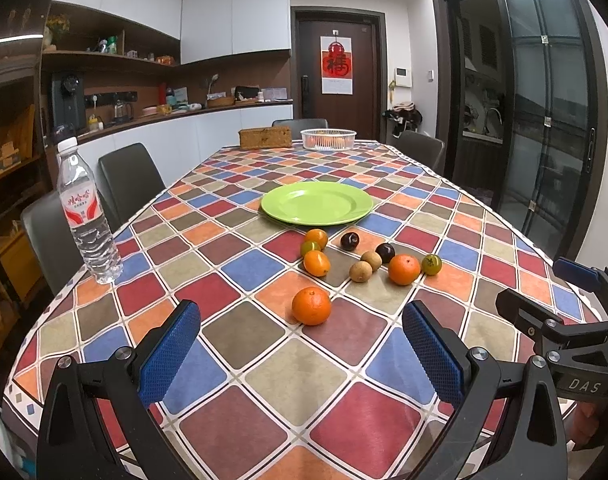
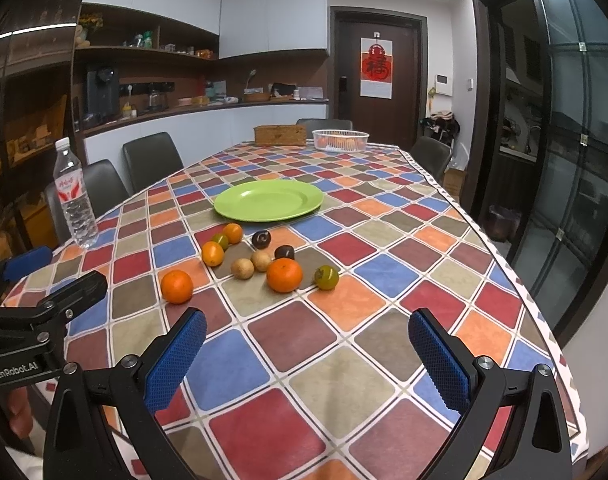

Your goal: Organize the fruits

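Note:
A green plate (image 1: 317, 203) (image 2: 269, 200) sits empty mid-table. In front of it lie several fruits: a lone orange (image 1: 311, 306) (image 2: 177, 286) nearest me, a second orange (image 1: 404, 269) (image 2: 284, 275), small kumquats (image 1: 317, 263) (image 2: 213, 253), two dark plums (image 1: 349, 241) (image 2: 261, 239), two brown longans (image 1: 361, 271) (image 2: 242, 269) and a greenish tomato (image 1: 431, 264) (image 2: 327, 277). My left gripper (image 1: 300, 344) hangs open just short of the lone orange. My right gripper (image 2: 307, 350) is open too, above bare cloth right of the fruits.
A water bottle (image 1: 87, 210) (image 2: 74, 194) stands at the table's left edge. At the far end sit a wicker box (image 1: 265, 137) and a white basket (image 1: 328, 138) holding fruit. Chairs line the left side and far end. The checked tablecloth (image 1: 264, 380) covers the table.

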`<state>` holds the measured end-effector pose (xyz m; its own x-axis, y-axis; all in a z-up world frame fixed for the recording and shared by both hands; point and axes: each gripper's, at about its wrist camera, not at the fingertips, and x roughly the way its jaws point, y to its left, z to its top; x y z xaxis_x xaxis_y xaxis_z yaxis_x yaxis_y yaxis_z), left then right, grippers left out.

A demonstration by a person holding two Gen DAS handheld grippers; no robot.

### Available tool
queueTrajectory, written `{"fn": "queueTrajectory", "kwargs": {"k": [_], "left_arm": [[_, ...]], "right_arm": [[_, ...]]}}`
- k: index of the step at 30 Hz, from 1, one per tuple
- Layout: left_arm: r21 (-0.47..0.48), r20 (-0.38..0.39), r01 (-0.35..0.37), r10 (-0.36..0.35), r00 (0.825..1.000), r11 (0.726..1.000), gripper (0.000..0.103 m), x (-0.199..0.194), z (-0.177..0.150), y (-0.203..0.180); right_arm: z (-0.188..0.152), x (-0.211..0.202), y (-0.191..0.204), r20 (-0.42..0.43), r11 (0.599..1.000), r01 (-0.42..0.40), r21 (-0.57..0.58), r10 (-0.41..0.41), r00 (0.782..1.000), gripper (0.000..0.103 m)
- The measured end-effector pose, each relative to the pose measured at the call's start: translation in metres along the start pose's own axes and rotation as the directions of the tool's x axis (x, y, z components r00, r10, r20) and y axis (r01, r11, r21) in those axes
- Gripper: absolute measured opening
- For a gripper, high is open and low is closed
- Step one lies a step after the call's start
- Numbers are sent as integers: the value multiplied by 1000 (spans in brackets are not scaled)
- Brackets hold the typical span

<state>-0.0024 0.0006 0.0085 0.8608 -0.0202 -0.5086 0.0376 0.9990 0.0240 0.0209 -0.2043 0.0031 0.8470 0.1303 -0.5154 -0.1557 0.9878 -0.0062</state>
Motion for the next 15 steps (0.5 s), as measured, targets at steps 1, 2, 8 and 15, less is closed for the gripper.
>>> {"fn": "queueTrajectory", "kwargs": {"k": [1, 2, 8, 15], "left_arm": [[-1, -5, 4, -4, 1000, 1000, 103, 2, -1, 0], [-2, -11, 7, -7, 1000, 1000, 103, 4, -1, 0], [3, -28, 9, -9, 1000, 1000, 102, 14, -4, 0], [25, -40, -4, 5, 999, 1000, 94, 25, -2, 0]], "right_arm": [[0, 2, 0, -3, 1000, -1, -2, 1, 1000, 102], [0, 2, 0, -5, 1000, -1, -3, 1, 1000, 102], [-1, 10, 1, -25, 1000, 1, -23, -2, 1000, 102], [3, 24, 9, -15, 996, 15, -86, -17, 1000, 102]]}}
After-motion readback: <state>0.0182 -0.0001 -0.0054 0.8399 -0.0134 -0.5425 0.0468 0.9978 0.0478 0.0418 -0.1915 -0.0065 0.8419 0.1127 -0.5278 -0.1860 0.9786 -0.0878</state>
